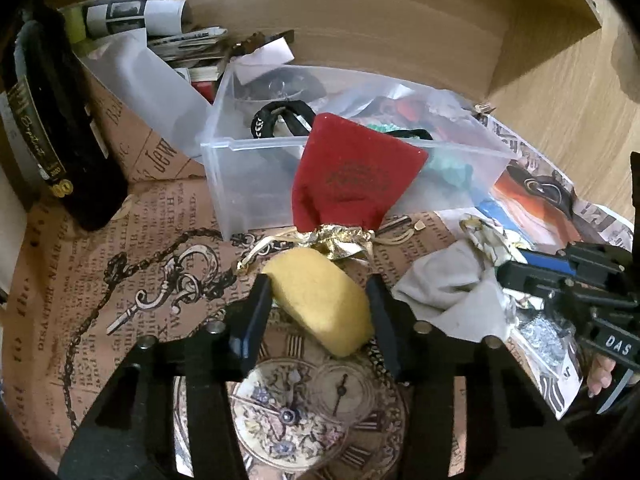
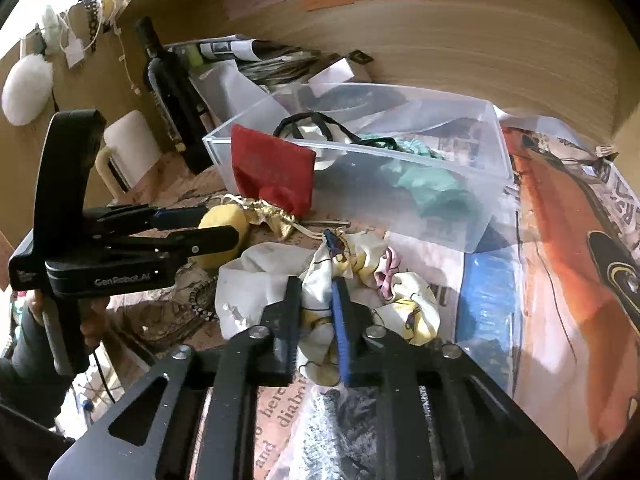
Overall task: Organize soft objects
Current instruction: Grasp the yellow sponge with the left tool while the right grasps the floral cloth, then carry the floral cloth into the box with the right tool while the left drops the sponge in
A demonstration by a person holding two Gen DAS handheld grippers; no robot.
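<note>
My left gripper (image 1: 320,296) is shut on a yellow sponge (image 1: 320,304), held just above the printed paper; it also shows in the right wrist view (image 2: 222,228). My right gripper (image 2: 318,296) is shut on a patterned cream cloth (image 2: 360,280). A grey-white cloth (image 1: 452,292) lies beside it. A red velvet pouch (image 1: 352,176) with a gold mouth leans on the front wall of a clear plastic bin (image 1: 248,184). The bin holds a green cloth (image 2: 432,188) and black straps.
A dark wine bottle (image 1: 52,120) stands at the left. Papers and a white bag (image 1: 152,80) are stacked behind the bin. A wooden wall (image 1: 400,32) closes the back. A silver foil packet (image 2: 340,432) lies under my right gripper.
</note>
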